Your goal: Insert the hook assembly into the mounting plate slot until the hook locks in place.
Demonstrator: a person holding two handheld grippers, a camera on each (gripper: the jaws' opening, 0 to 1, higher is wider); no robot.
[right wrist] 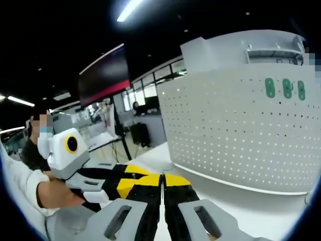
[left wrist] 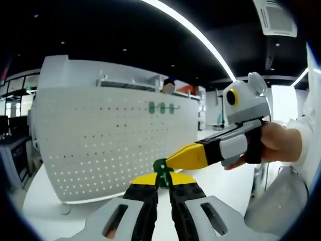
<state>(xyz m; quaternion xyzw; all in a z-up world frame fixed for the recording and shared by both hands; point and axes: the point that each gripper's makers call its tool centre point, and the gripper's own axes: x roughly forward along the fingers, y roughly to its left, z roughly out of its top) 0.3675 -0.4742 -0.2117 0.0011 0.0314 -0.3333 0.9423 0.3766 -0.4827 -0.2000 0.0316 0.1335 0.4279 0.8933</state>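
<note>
A small green hook (left wrist: 161,169) sits pinched between the yellow tips of my left gripper (left wrist: 161,177), which is shut on it. My right gripper (left wrist: 171,159) comes in from the right in a person's hand, and its closed yellow tip meets the top of the same hook. In the right gripper view my right gripper (right wrist: 162,176) has its jaws pressed together, the left gripper (right wrist: 131,182) touches them from the left, and the hook is hidden. The white perforated mounting plate (left wrist: 115,140) (right wrist: 241,130) stands upright behind, apart from both grippers.
Three green hooks (left wrist: 161,107) (right wrist: 286,88) hang in a row high on the plate. The plate stands on a white table (left wrist: 220,186) (right wrist: 251,206). The person's sleeve (left wrist: 311,135) is at the right, and desks and monitors (right wrist: 140,133) lie further back.
</note>
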